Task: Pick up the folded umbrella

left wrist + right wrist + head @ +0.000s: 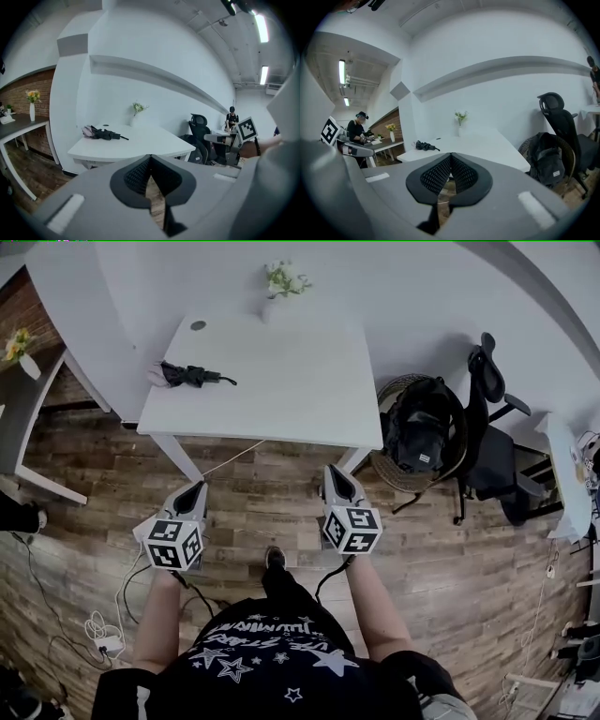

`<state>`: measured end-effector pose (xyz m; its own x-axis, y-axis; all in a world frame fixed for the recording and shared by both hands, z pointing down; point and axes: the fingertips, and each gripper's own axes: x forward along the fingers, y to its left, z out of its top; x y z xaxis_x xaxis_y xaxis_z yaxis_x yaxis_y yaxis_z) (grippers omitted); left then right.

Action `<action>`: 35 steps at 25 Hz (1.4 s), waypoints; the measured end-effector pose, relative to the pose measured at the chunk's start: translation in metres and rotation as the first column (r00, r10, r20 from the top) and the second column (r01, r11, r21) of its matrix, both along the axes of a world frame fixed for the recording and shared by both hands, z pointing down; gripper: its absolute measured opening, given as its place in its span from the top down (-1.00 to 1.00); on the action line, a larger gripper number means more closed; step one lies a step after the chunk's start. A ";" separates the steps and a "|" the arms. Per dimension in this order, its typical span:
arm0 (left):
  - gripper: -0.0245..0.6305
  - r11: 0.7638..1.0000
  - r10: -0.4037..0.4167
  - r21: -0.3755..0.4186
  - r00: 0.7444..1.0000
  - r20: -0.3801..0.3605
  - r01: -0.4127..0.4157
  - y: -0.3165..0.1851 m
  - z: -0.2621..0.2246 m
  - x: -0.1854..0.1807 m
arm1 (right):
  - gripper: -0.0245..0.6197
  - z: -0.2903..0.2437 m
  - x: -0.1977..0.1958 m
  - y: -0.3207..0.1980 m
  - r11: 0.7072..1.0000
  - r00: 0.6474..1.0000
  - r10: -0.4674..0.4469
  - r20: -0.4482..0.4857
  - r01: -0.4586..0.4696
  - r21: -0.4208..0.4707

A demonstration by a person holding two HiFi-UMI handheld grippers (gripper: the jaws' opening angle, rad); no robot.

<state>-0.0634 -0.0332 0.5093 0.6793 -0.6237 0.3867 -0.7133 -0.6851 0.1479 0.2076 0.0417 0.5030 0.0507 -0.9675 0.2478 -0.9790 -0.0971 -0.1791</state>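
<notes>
A black folded umbrella (pixel 192 376) lies on the left part of a white table (pixel 281 390), its handle toward the middle. It also shows far off in the left gripper view as the umbrella (pixel 105 134) and in the right gripper view as the umbrella (pixel 425 146). My left gripper (pixel 198 487) and right gripper (pixel 334 471) hover over the wooden floor short of the table's near edge, well away from the umbrella. Both are shut with nothing between their pads: left gripper (pixel 150 157), right gripper (pixel 451 154).
A small vase of flowers (pixel 281 282) stands at the table's far edge. Right of the table are a black backpack (pixel 422 432) on a round chair and an office chair (pixel 492 442). Cables (pixel 103 629) lie on the floor at left. A second table (pixel 37 381) stands at far left.
</notes>
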 end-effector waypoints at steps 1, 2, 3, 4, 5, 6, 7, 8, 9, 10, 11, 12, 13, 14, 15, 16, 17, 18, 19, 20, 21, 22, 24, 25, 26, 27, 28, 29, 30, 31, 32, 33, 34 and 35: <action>0.92 1.000 -0.001 0.004 1.000 0.002 0.001 -0.009 -0.003 0.007 | 0.89 -0.002 0.007 -0.010 1.000 1.000 -0.003 0.003 0.003 0.004; 0.92 1.000 0.000 0.008 1.000 0.003 0.000 -0.016 -0.006 0.014 | 0.89 -0.004 0.013 -0.018 1.000 1.000 -0.007 0.005 0.007 0.007; 0.92 1.000 0.001 0.011 1.000 0.003 -0.001 -0.023 -0.009 0.020 | 0.89 -0.006 0.018 -0.026 1.000 1.000 -0.013 0.006 0.012 0.010; 0.92 1.000 0.001 0.014 1.000 0.005 -0.001 -0.030 -0.010 0.025 | 0.89 -0.007 0.022 -0.034 1.000 1.000 -0.021 0.006 0.021 0.012; 0.92 1.000 0.000 0.017 1.000 0.007 0.000 -0.037 -0.012 0.029 | 0.89 -0.008 0.025 -0.041 0.999 0.999 -0.032 0.005 0.032 0.015; 0.92 1.000 -0.005 0.020 1.000 0.009 0.005 -0.045 -0.012 0.033 | 0.89 -0.009 0.027 -0.049 0.999 0.999 -0.046 0.002 0.046 0.015; 0.92 1.000 -0.013 0.021 1.000 0.011 0.012 -0.052 -0.013 0.037 | 0.89 -0.009 0.030 -0.056 0.998 0.998 -0.061 -0.004 0.061 0.013; 0.92 1.000 -0.020 0.022 1.000 0.010 0.020 -0.058 -0.014 0.041 | 0.89 -0.008 0.033 -0.062 0.997 0.997 -0.073 -0.009 0.073 0.010; 0.92 0.999 -0.026 0.023 1.000 0.009 0.026 -0.063 -0.015 0.045 | 0.89 -0.007 0.037 -0.069 0.997 0.997 -0.083 -0.011 0.083 0.007; 0.92 0.999 -0.030 0.026 1.000 0.007 0.030 -0.066 -0.016 0.049 | 0.89 -0.007 0.040 -0.075 0.996 0.996 -0.090 -0.009 0.091 0.004; 0.92 0.999 -0.031 0.031 0.999 0.006 0.031 -0.069 -0.017 0.053 | 0.89 -0.006 0.042 -0.081 0.995 0.995 -0.098 -0.005 0.098 0.003; 0.92 0.999 -0.034 0.037 0.999 0.005 0.033 -0.072 -0.019 0.055 | 0.89 -0.006 0.044 -0.087 0.995 0.995 -0.104 -0.002 0.104 0.002; 0.92 0.998 -0.040 0.041 0.999 0.005 0.040 -0.075 -0.019 0.056 | 0.89 -0.006 0.046 -0.093 0.994 0.994 -0.109 0.001 0.109 0.002; 0.92 0.998 -0.051 0.042 0.999 0.005 0.050 -0.079 -0.019 0.055 | 0.89 -0.006 0.047 -0.097 0.994 0.994 -0.114 0.003 0.114 0.002; 0.92 0.997 -0.064 0.040 0.998 0.005 0.064 -0.082 -0.019 0.052 | 0.89 -0.007 0.048 -0.102 0.993 0.993 -0.118 0.006 0.118 0.004; 0.92 0.996 -0.077 0.037 0.997 0.004 0.077 -0.085 -0.018 0.049 | 0.89 -0.007 0.048 -0.106 0.992 0.992 -0.125 0.009 0.125 0.006; 0.92 0.995 -0.088 0.035 0.996 0.004 0.088 -0.088 -0.018 0.047 | 0.89 -0.007 0.048 -0.110 0.991 0.991 -0.133 0.010 0.133 0.007; 0.92 0.995 -0.097 0.034 0.995 0.004 0.097 -0.090 -0.019 0.045 | 0.89 -0.007 0.048 -0.115 0.990 0.990 -0.143 0.010 0.143 0.005; 0.92 0.994 -0.103 0.034 0.995 0.004 0.103 -0.093 -0.019 0.043 | 0.89 -0.006 0.047 -0.120 0.988 0.988 -0.152 0.009 0.152 0.000; 0.92 0.994 -0.108 0.035 0.994 0.006 0.108 -0.095 -0.019 0.042 | 0.89 -0.004 0.045 -0.125 0.987 0.987 -0.160 0.009 0.160 -0.006; 0.92 0.993 -0.112 0.034 0.994 0.008 0.112 -0.097 -0.018 0.040 | 0.89 -0.003 0.043 -0.129 0.986 0.986 -0.169 0.009 0.169 -0.011; 0.92 0.993 -0.118 0.033 0.993 0.009 0.117 -0.099 -0.017 0.038 | 0.89 -0.001 0.039 -0.134 0.984 0.984 -0.178 0.011 0.178 -0.015; 0.92 0.991 -0.130 0.027 0.991 0.008 0.130 -0.105 -0.014 0.033 | 0.89 0.000 0.032 -0.143 0.980 0.980 -0.199 0.009 0.200 -0.022; 0.92 0.991 -0.135 0.024 0.991 0.007 0.135 -0.109 -0.012 0.032 | 0.89 0.001 0.028 -0.148 0.977 0.978 -0.210 0.005 0.210 -0.026; 0.92 0.990 -0.139 0.021 0.990 0.005 0.139 -0.113 -0.011 0.031 | 0.89 0.001 0.026 -0.153 0.975 0.976 -0.219 0.001 0.219 -0.029; 0.92 0.990 -0.143 0.019 0.990 0.003 0.142 -0.118 -0.010 0.031 | 0.89 0.002 0.024 -0.159 0.974 0.974 -0.225 -0.004 0.225 -0.033; 0.92 0.989 -0.145 0.018 0.989 0.000 0.145 -0.124 -0.009 0.030 | 0.89 0.002 0.022 -0.164 0.973 0.973 -0.229 -0.006 0.229 -0.037; 0.92 0.989 -0.147 0.017 0.989 -0.002 0.147 -0.129 -0.008 0.030 | 0.89 0.003 0.021 -0.170 0.972 0.973 -0.232 -0.008 0.232 -0.041; 0.92 0.989 -0.150 0.015 0.989 -0.005 0.150 -0.134 -0.007 0.029 | 0.89 0.004 0.020 -0.176 0.971 0.972 -0.235 -0.008 0.234 -0.046; 0.92 0.988 -0.153 0.012 0.988 -0.006 0.153 -0.139 -0.006 0.028 | 0.89 0.005 0.018 -0.181 0.970 0.972 -0.236 -0.007 0.236 -0.051; 0.92 0.988 -0.156 0.008 0.988 -0.007 0.156 -0.143 -0.004 0.026 | 0.89 0.007 0.016 -0.187 0.969 0.971 -0.239 -0.006 0.239 -0.057; 0.92 0.987 -0.160 0.005 0.987 -0.008 0.160 -0.148 -0.002 0.024 | 0.89 0.009 0.013 -0.193 0.968 0.970 -0.244 -0.004 0.243 -0.063; 0.92 0.986 -0.165 0.002 0.986 -0.008 0.165 -0.154 -0.001 0.022 | 0.89 0.010 0.010 -0.200 0.966 0.968 -0.250 -0.003 0.249 -0.068; 0.92 0.985 -0.170 0.000 0.985 -0.009 0.170 -0.160 0.000 0.019 | 0.89 0.011 0.006 -0.208 0.964 0.966 -0.257 -0.003 0.256 -0.071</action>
